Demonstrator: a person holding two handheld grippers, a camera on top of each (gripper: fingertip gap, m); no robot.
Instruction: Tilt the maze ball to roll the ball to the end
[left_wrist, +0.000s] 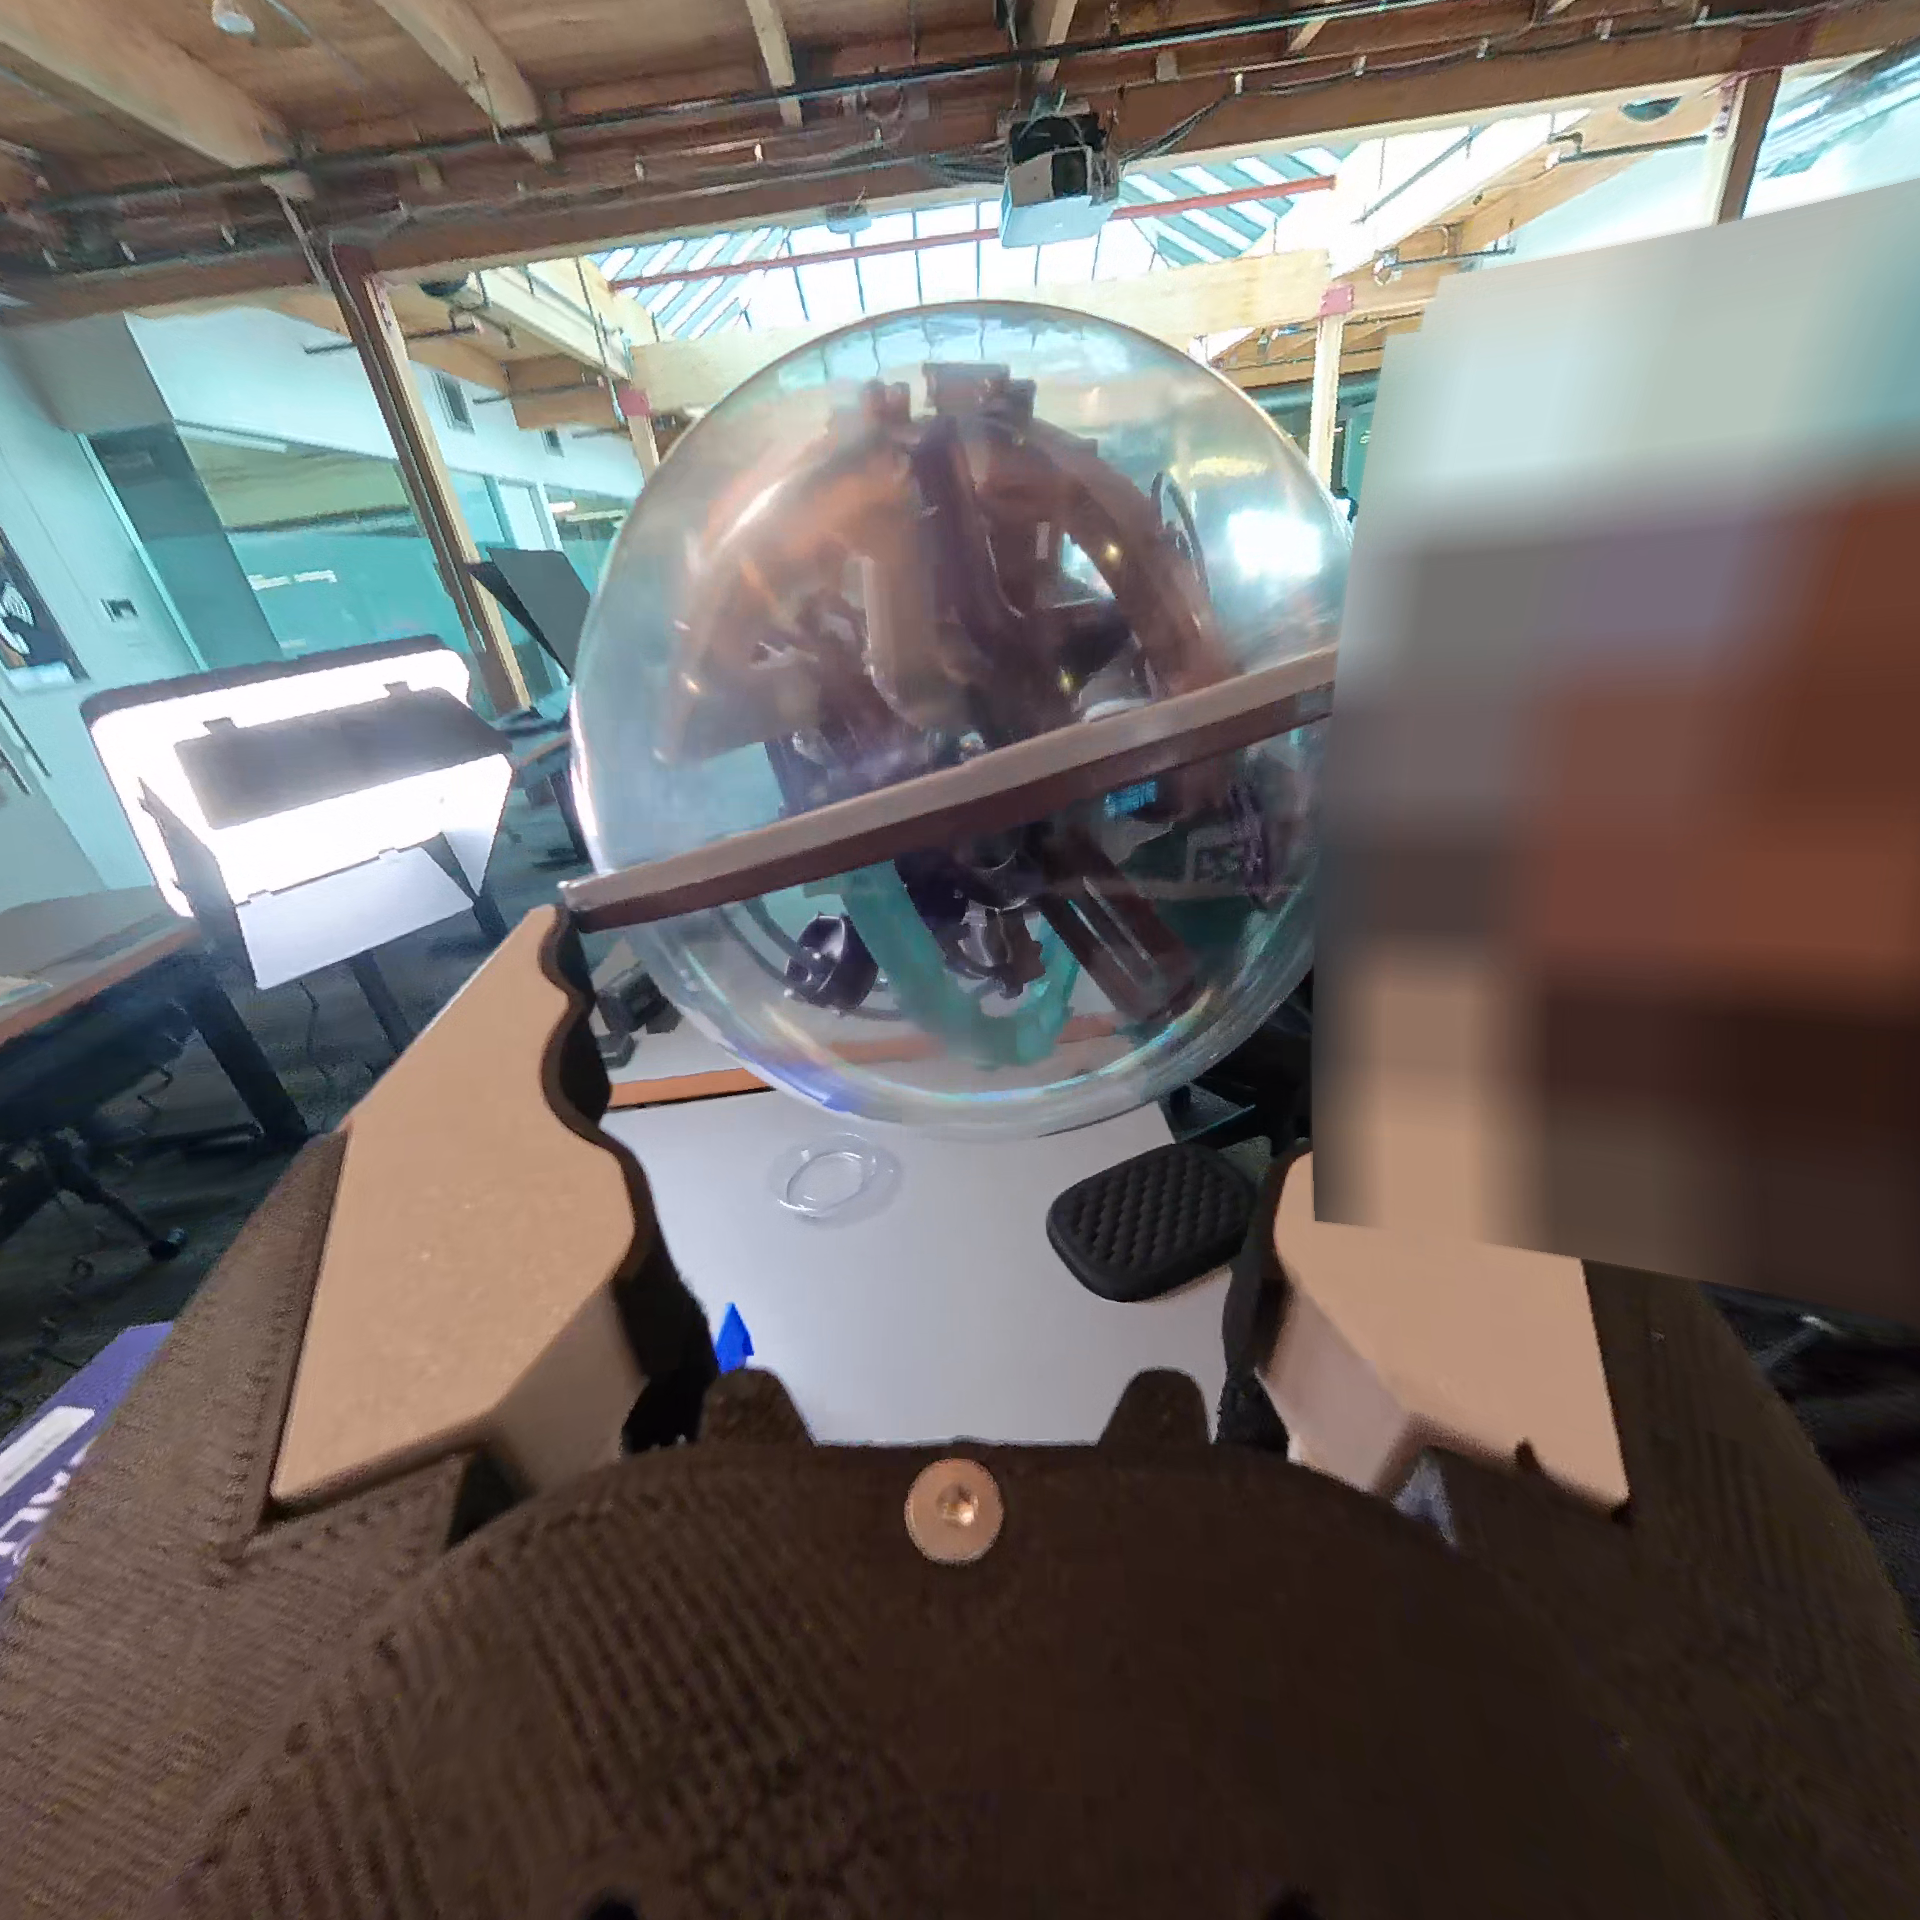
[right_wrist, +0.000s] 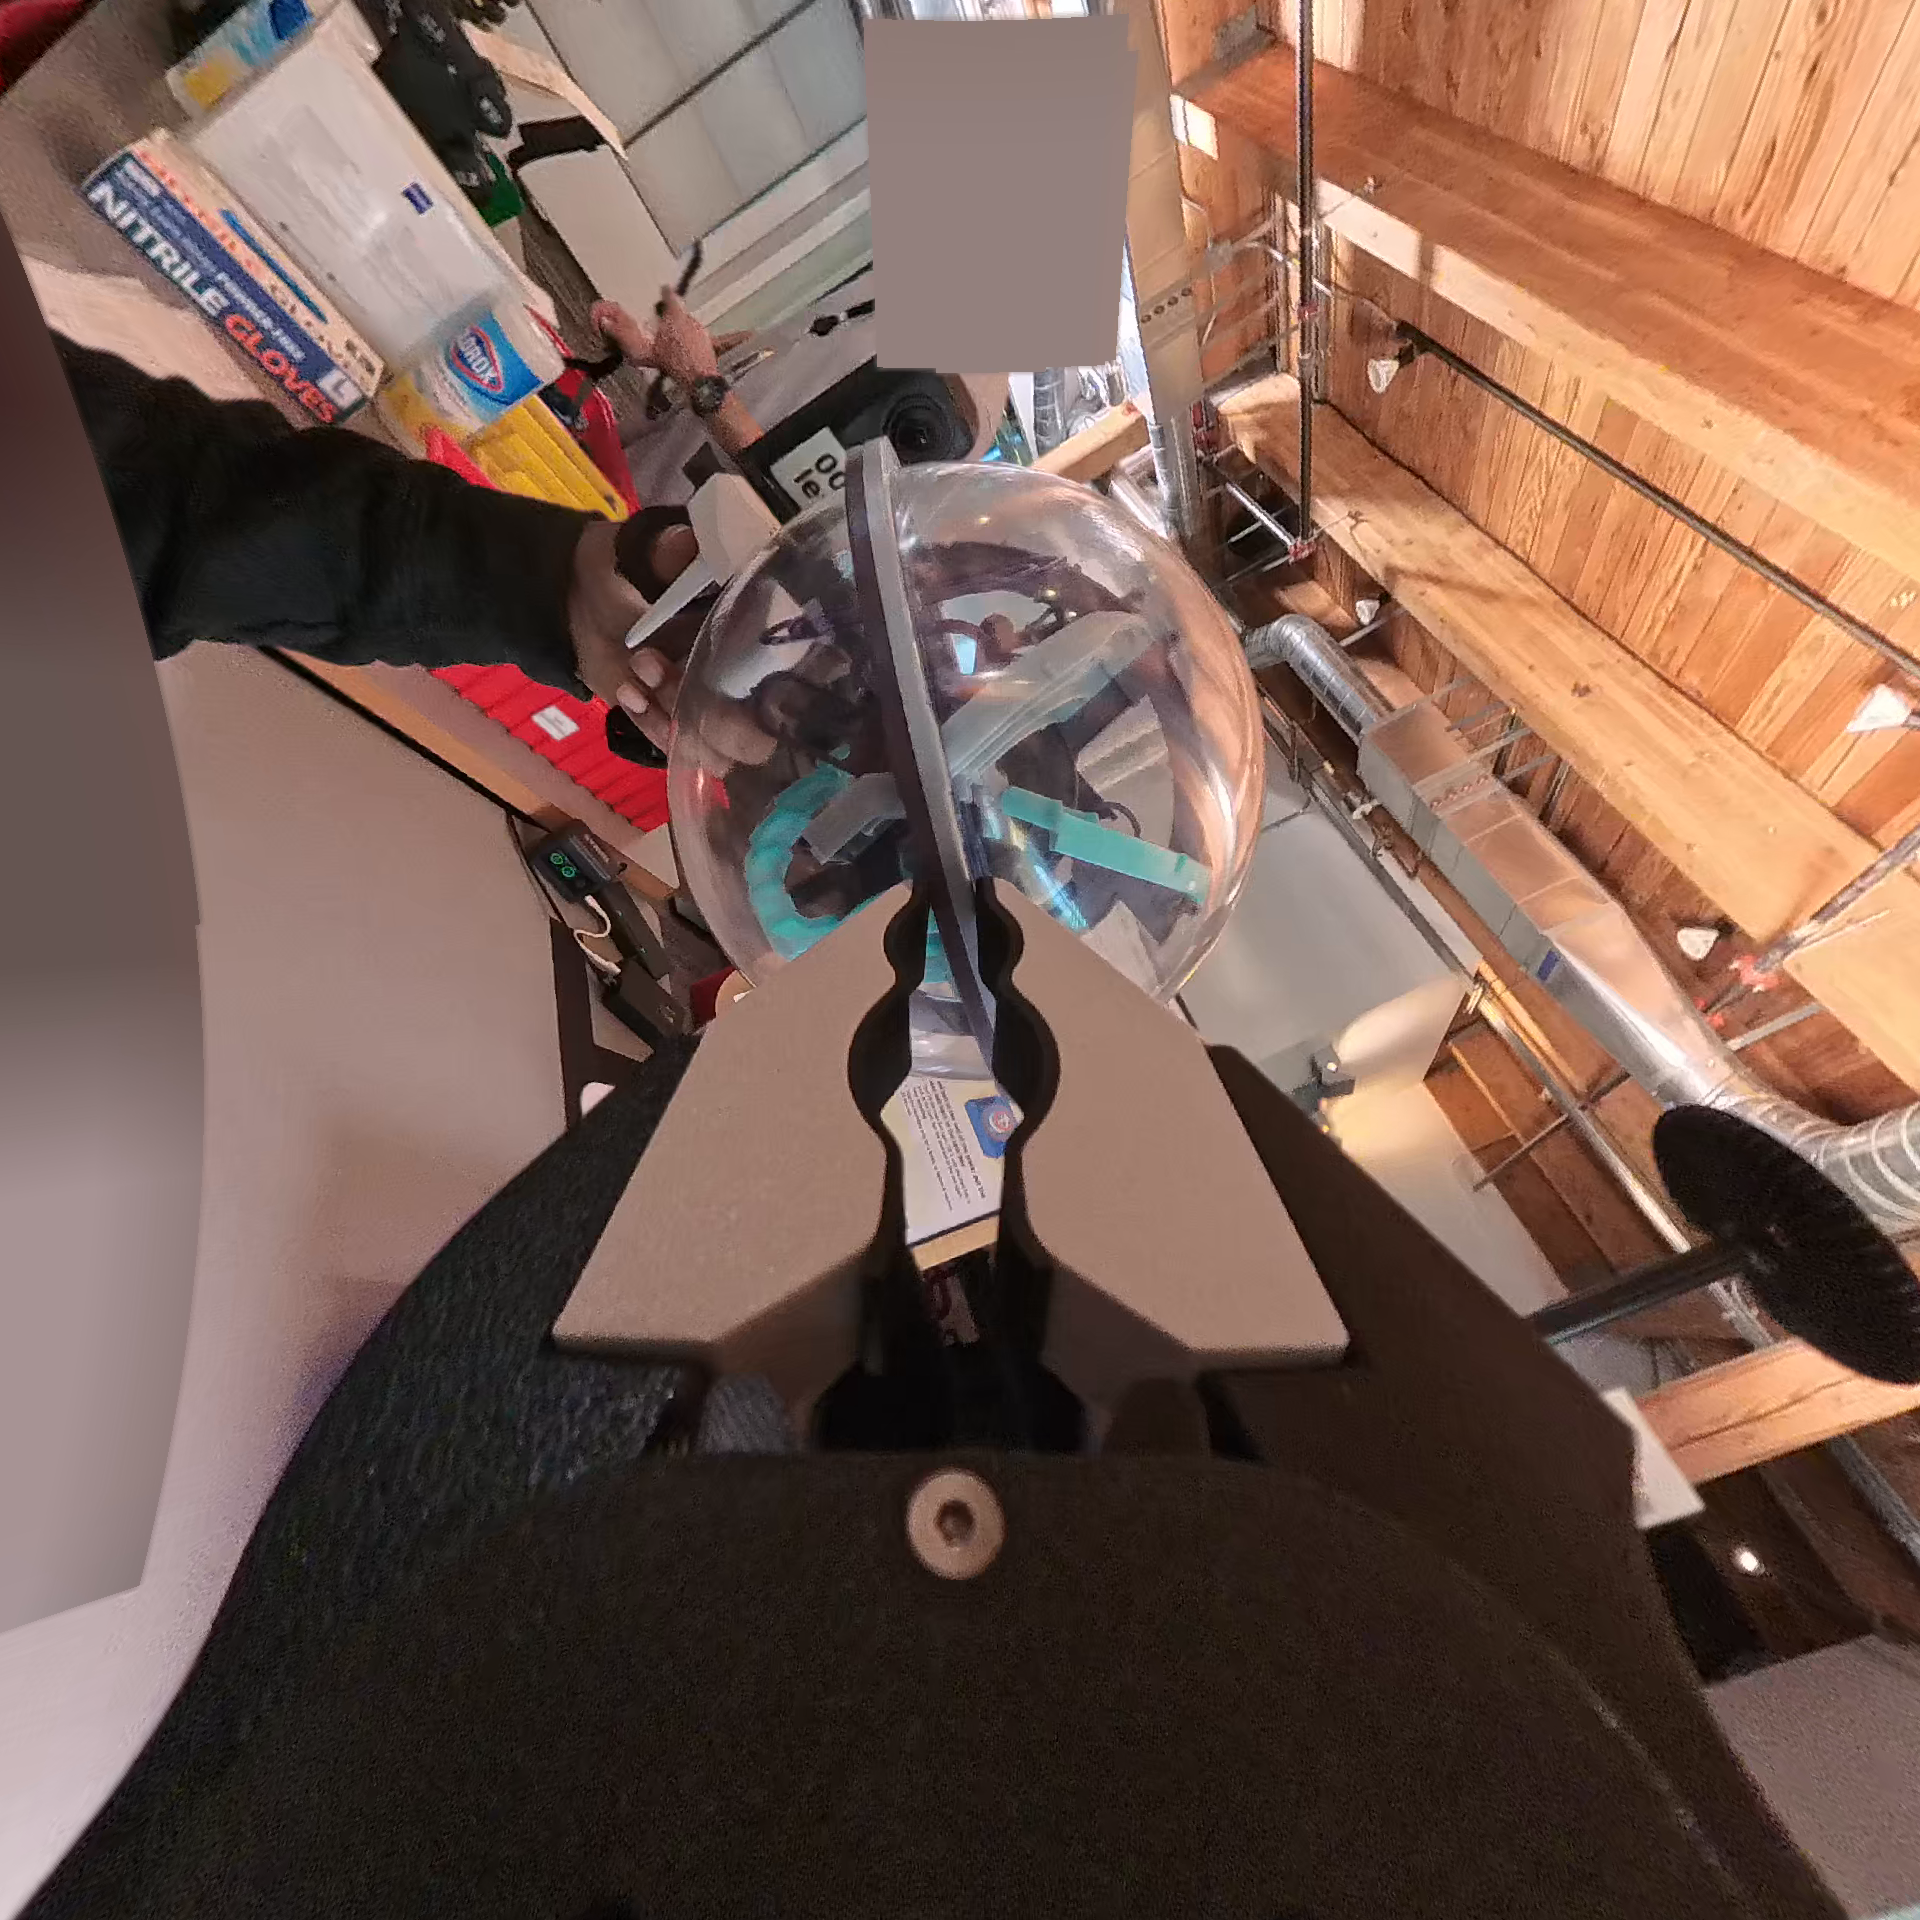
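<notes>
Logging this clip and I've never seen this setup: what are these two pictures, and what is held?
A person holds a two-finger claw in each hand; each picture comes from a camera on one claw. The right claw pinches the rim of the maze ball, held in the air. The left claw is spread wide, one finger touching that rim; the other is hidden by blur. Below lies a white table with a clear ring and a black pad.
</notes>
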